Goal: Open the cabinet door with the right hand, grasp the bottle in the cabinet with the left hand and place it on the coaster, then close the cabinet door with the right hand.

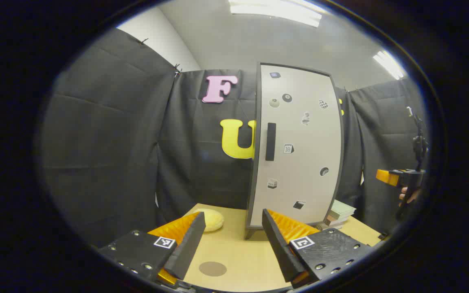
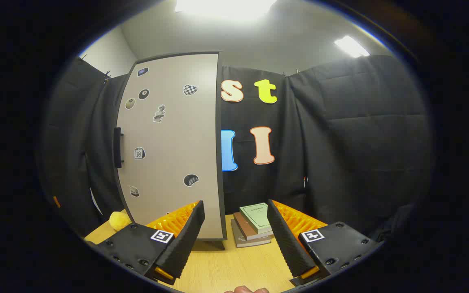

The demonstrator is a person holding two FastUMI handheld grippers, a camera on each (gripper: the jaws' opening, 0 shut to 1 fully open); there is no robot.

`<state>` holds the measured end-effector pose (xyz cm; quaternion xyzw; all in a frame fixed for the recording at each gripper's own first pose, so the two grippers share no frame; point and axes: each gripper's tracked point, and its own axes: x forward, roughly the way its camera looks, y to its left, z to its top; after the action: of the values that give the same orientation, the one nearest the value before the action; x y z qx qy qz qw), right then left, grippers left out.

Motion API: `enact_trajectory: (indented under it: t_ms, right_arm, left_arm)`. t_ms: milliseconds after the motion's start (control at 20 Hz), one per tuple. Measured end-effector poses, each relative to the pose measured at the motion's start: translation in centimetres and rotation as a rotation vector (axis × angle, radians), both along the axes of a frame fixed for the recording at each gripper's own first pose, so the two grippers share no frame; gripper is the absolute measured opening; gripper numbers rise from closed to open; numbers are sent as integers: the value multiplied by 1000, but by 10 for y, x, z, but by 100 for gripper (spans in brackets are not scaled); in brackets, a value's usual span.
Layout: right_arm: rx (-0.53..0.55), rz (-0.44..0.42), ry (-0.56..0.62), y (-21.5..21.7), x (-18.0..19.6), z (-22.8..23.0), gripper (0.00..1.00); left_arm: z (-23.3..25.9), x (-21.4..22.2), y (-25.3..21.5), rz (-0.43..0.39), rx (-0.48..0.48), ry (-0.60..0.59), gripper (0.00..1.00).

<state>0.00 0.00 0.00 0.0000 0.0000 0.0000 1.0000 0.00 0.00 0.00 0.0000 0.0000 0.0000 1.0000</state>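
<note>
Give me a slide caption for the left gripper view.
Open left gripper faces the closed cabinet door, coaster on the table below.

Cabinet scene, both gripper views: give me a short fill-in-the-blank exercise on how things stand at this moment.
1. The cabinet door is ____, its handle untouched.
2. The round brown coaster lies on the ____ with nothing on it.
3. To the right of the cabinet in the right gripper view lies a stack of ____.
4. The fingers of the left gripper and the right gripper stand ____, holding nothing.

Missing words: closed; table; books; open
</note>
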Motion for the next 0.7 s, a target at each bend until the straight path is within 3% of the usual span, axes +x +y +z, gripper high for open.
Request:
enact_trajectory:
  t_ms: [50, 150, 200, 600, 650, 700]
  right_arm:
    - [-3, 6, -3, 2, 0, 2, 98]
    - [-15, 22, -5, 8, 2, 4, 98]
    - [-21, 30, -2, 11, 2, 3, 93]
    - [-37, 68, 16, 28, 5, 8, 93]
    - [-35, 72, 21, 31, 5, 9, 98]
    - [-31, 78, 24, 32, 6, 9, 93]
  left_arm:
    - [-2, -1, 0, 3, 4, 3, 84]
    - [-4, -4, 1, 7, 7, 6, 84]
    - [-4, -6, 1, 8, 4, 10, 84]
    - [-1, -7, 2, 16, 11, -2, 87]
    - [-3, -7, 3, 19, 11, 1, 87]
    - [-4, -8, 3, 21, 10, 4, 87]
